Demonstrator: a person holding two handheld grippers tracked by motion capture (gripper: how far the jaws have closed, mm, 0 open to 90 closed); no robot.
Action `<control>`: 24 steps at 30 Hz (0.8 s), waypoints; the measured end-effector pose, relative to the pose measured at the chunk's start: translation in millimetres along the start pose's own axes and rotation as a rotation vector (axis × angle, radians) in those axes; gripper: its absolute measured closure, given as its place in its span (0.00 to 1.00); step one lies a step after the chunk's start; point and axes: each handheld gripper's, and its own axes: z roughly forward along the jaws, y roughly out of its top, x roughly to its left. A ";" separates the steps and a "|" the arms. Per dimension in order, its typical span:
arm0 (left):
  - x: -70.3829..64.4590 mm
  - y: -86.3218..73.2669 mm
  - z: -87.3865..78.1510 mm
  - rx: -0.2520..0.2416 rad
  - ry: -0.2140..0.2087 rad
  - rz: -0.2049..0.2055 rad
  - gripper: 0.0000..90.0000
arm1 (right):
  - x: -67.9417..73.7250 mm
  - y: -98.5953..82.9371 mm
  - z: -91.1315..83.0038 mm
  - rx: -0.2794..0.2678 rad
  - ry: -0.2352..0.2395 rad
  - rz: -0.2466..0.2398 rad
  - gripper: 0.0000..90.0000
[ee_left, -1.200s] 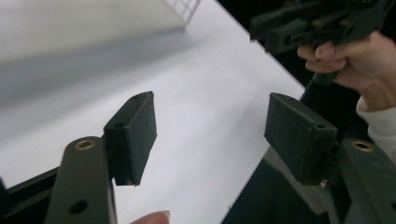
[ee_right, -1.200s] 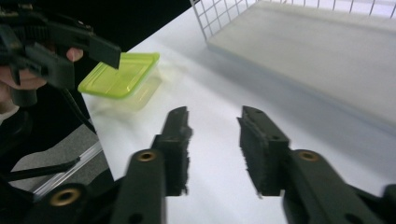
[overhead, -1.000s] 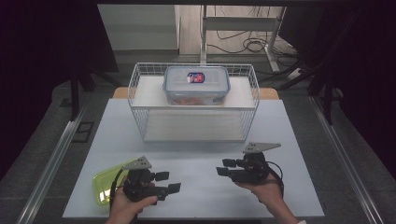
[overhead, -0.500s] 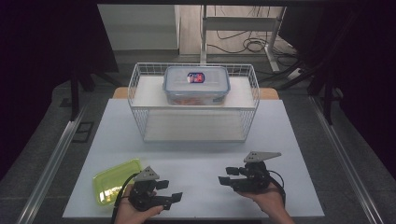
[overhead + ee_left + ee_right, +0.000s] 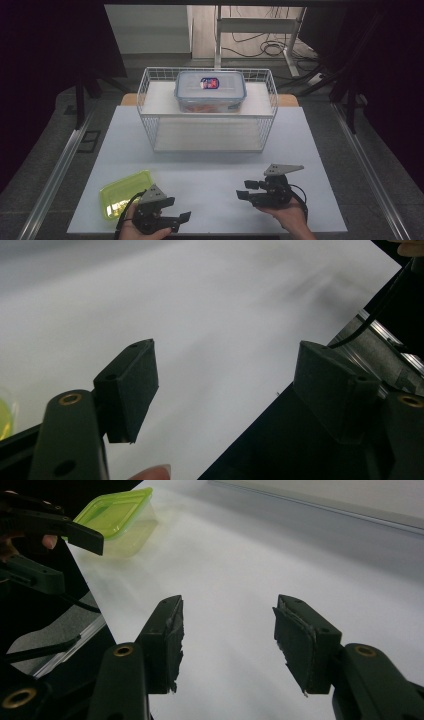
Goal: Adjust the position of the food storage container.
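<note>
Holding a two-jaw gripper in each hand, a person works at the near edge of a white table (image 5: 210,175), both tools empty. At the near left corner, the left gripper (image 5: 181,222) hangs right at the table's edge, its jaws spread wide with nothing between them; in the left gripper view the gap (image 5: 225,385) frames bare white tabletop and the dark drop beyond the edge. Just beside it, towards the left edge, lies a lime-green lidded container (image 5: 122,192), flat on the table and clear of the jaws. The right gripper view shows the same container (image 5: 117,517) past the left tool's black fingers.

Near the near edge, right of centre, the right gripper (image 5: 246,191) points leftward across the table towards the other tool, a grey three-cornered plate on top. Its jaws also stand apart and grip nothing (image 5: 225,640), only white surface showing between the pads.

Farther back, a white wire basket (image 5: 150,115) occupies the middle of the far edge, well apart from both tools. On its upper shelf rests a clear plastic box (image 5: 210,102) with a blue-rimmed lid and a small label.
</note>
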 end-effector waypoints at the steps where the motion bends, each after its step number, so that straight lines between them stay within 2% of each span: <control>1: 0.0 0.0 0.0 0.000 0.000 0.000 0.28 | 0.0 0.0 0.0 0.000 0.000 0.000 0.50; 8: 1.4 2.4 -16.9 -0.023 0.004 -0.012 0.28 | -3.1 -1.2 -1.1 0.004 -0.004 0.005 0.50; 12: 4.1 5.2 -37.4 -0.036 0.015 -0.023 0.28 | -5.7 -2.0 -1.8 0.002 -0.008 0.013 0.50; 14: 8.5 4.8 -55.5 -0.050 0.045 -0.027 0.28 | -6.8 -2.2 -2.6 0.002 -0.009 0.020 0.49; 15: 8.5 4.8 -55.5 -0.050 0.045 -0.027 0.28 | -6.8 -2.2 -2.6 0.002 -0.009 0.020 0.49; 21: 29.8 -0.6 -92.5 -0.089 0.105 -0.071 0.28 | -7.6 -2.0 -3.8 -0.003 -0.014 0.025 0.49; 24: 47.1 -5.3 -113.2 -0.116 0.162 -0.105 0.30 | -8.2 -1.8 -3.5 -0.001 -0.016 0.026 0.48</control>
